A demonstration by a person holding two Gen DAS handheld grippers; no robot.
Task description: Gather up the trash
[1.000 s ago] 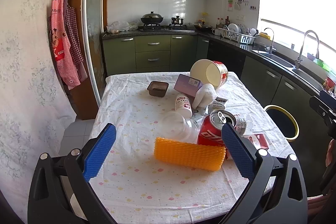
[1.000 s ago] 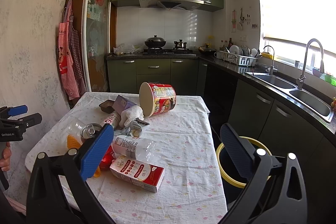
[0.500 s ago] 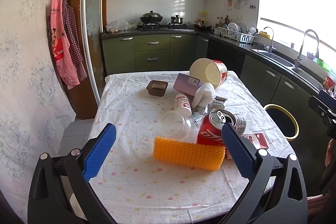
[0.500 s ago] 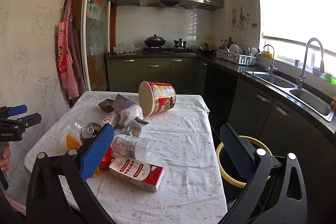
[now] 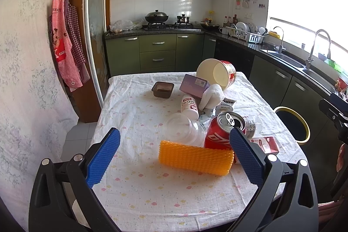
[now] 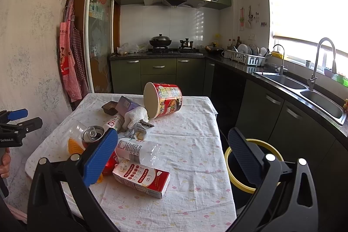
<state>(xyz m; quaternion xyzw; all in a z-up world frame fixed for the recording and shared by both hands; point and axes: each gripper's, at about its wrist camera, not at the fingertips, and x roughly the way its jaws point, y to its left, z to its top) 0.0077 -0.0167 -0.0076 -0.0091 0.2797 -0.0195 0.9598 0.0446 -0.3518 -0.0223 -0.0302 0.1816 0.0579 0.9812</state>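
- Hovering short of the heap, the left gripper (image 5: 174, 153) is spread wide and holds nothing; the right gripper (image 6: 171, 153) is spread just as wide, also empty.
- The red soda can (image 5: 224, 132) serves as landmark: it stands tilted in the middle of the trash on the table (image 5: 139, 190).
- The orange foam net (image 5: 195, 157) lies just in front of the can, touching it. It looks very light and squashy, so pinching across its short width should hold it.
- The clear plastic cup (image 5: 182, 127) lies on its side left of the can; thin and slippery, likely to crumple. Taking its rim seems safest.
- The red carton (image 6: 141, 177) lies right of the can, stiff and flat-sided, an easy grip across its thin faces.
- The clear bottle (image 6: 139, 150) lies between carton and can; round and smooth, it may roll.
- The yellow-rimmed bin (image 6: 243, 164) stands on the floor well right of the can, off the table's edge.
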